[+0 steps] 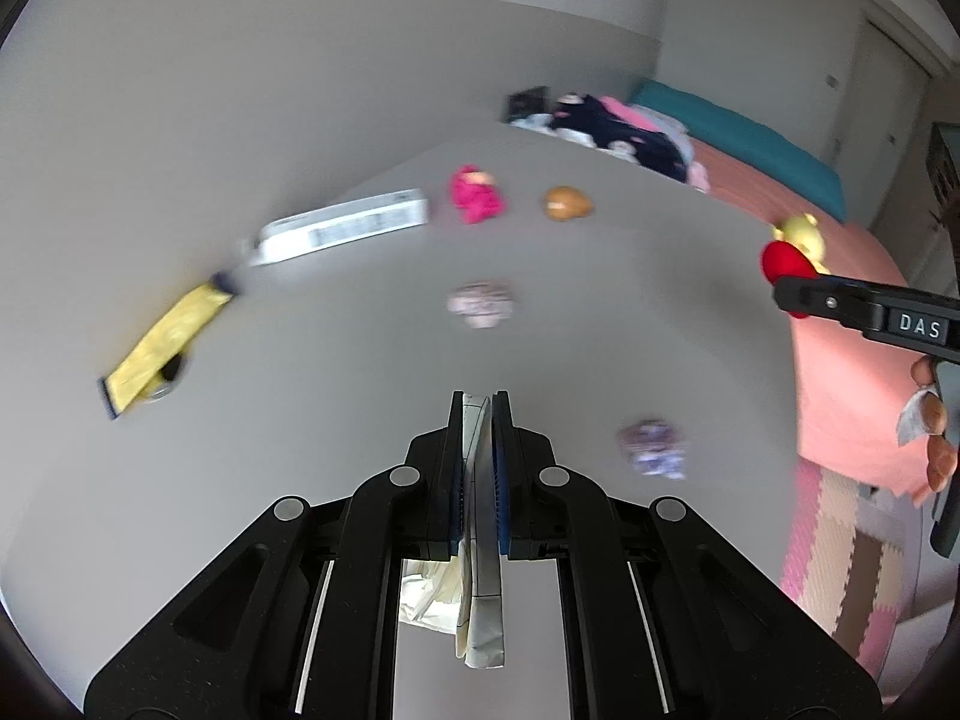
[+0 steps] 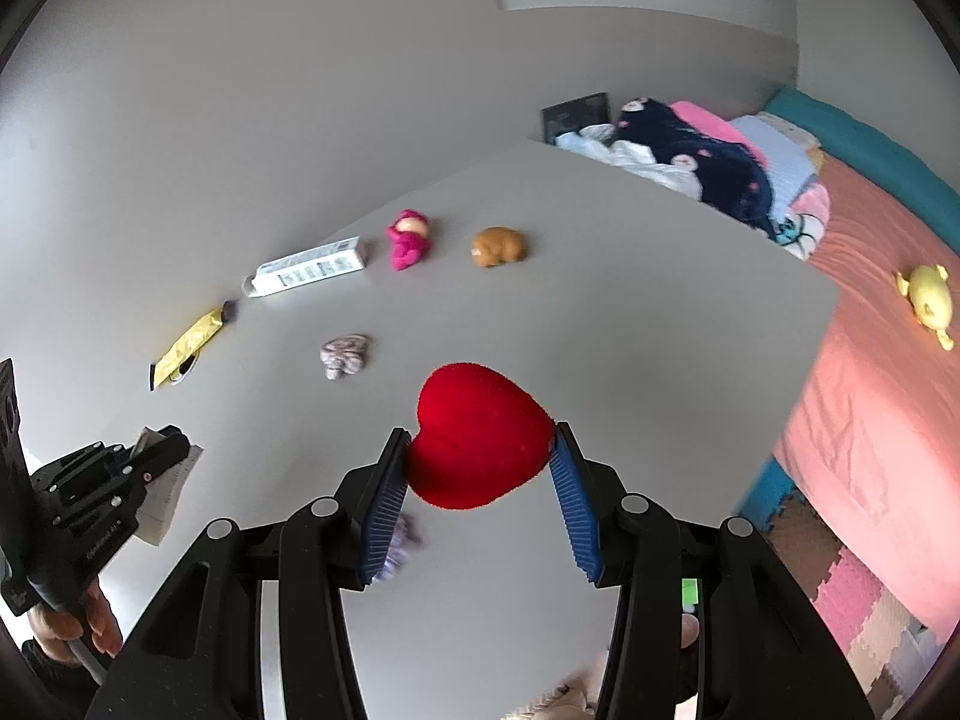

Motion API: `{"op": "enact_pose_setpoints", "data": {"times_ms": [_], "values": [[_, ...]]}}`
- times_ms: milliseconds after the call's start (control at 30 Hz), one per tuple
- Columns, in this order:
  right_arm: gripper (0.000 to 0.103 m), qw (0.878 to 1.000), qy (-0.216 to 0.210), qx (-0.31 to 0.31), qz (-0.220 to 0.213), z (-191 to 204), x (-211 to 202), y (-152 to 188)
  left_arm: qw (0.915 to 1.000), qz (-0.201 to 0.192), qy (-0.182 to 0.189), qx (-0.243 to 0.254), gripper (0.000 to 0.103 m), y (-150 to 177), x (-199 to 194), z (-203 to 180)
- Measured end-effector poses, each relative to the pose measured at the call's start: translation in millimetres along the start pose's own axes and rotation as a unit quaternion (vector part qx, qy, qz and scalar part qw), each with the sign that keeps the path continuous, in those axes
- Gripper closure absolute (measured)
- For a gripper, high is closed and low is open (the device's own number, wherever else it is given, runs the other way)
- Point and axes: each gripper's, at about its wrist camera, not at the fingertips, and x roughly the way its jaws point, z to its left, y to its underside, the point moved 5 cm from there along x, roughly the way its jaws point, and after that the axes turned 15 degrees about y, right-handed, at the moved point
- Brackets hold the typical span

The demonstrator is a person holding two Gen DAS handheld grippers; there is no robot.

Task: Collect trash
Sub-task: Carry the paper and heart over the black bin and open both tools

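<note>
Left tongs (image 1: 479, 405) pinch paper (image 1: 480, 540) above table (image 1: 360, 420).

A grey surface (image 2: 600, 312) lies wide and mostly bare in its middle and right parts, leaving open passage there. Along its far left stand a white box (image 2: 312, 269), a pink doll (image 2: 408, 238) and a brown toy (image 2: 499, 247), with gaps between them. A yellow wrapper (image 2: 187, 348) lies at the left edge, a crumpled wad (image 2: 344, 355) sits nearer the middle, and a second wad (image 1: 653, 449) lies close in front. A clothes pile (image 2: 690, 162) blocks the far corner. The bed (image 2: 870, 408) borders the right side, a yellow toy (image 2: 929, 300) on it. The two grippers are well apart.
</note>
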Motion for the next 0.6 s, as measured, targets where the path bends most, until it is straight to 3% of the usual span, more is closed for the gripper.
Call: {"op": "enact_pose_setpoints", "data": {"times_ms": [367,600], "values": [[0.054,0.998,0.022,0.055,-0.006,-93,-25,25,0.9967,0.026,0.048,0.061,0.096,-16,43,-104],[0.054,0.995,0.040,0.095,-0.006,-157,-36,53,0.9901,0.051,0.076,0.107,0.096,-13,69,-177]]}}
